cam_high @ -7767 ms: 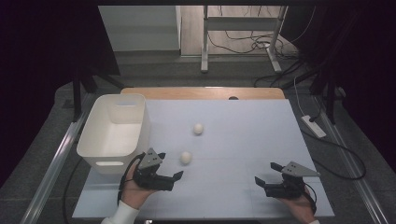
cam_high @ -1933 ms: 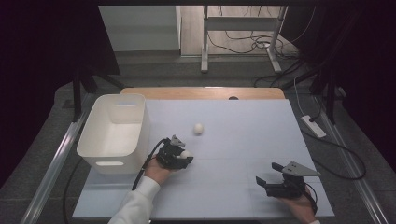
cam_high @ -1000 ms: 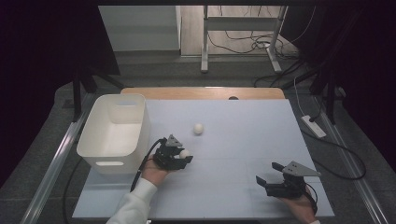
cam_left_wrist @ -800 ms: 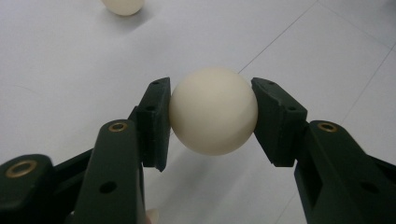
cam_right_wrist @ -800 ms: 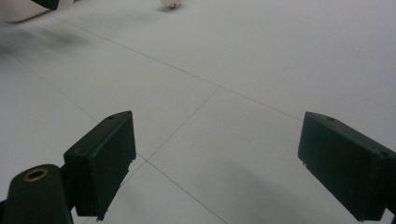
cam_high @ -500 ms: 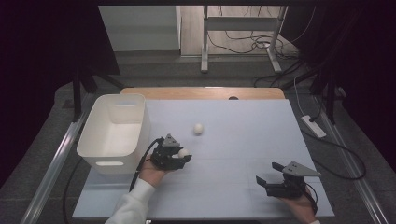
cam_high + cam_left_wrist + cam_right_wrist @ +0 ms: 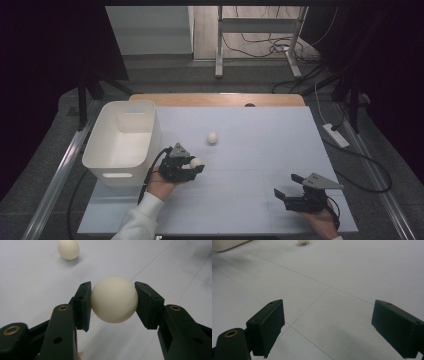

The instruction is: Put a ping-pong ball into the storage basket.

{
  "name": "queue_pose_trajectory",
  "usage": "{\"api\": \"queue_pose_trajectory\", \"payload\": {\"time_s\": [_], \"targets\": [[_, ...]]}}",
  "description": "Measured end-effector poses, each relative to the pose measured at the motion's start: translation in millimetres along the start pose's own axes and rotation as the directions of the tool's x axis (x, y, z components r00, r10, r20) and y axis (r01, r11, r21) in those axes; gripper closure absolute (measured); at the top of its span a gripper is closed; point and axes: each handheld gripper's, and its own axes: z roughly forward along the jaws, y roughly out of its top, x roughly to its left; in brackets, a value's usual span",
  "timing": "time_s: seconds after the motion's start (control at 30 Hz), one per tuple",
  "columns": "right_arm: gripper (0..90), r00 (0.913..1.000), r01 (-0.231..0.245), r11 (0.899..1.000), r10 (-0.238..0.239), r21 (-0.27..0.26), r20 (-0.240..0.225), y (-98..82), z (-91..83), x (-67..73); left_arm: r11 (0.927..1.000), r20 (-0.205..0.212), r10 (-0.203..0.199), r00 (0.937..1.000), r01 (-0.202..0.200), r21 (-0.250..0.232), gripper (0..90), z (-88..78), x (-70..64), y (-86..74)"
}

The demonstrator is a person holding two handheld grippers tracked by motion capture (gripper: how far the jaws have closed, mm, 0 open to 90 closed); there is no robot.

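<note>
Cream egg (image 7: 114,299) sits clamped between the left gripper's (image 7: 113,302) fingers (image 7: 83,305).

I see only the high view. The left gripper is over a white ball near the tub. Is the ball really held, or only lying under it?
Observer: Held. In the left gripper view the fingers press the ball from both sides.
Operator: Is the grip centred on it?
Observer: Yes, both pads meet its widest part.
Operator: And the right gripper, does it have anything?
Observer: No. The right gripper has its jaws wide apart over the bare table.
Operator: Where is the other ball for the left gripper?
Observer: The second ball lies ahead of it, up and to the left in its view.
</note>
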Motion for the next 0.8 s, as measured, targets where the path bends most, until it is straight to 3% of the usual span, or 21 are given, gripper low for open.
{"api": "queue_pose_trajectory", "payload": {"time_s": [0.8], "targets": [[11.2, 1.0, 0.001, 1.0, -0.001, 0.0, 0.002, -0.1, 0.1, 0.1, 0.9956, 0.006, 0.025, 0.9997, -0.024, -0.091, 50.2, -22.1, -6.9, 11.0]]}}
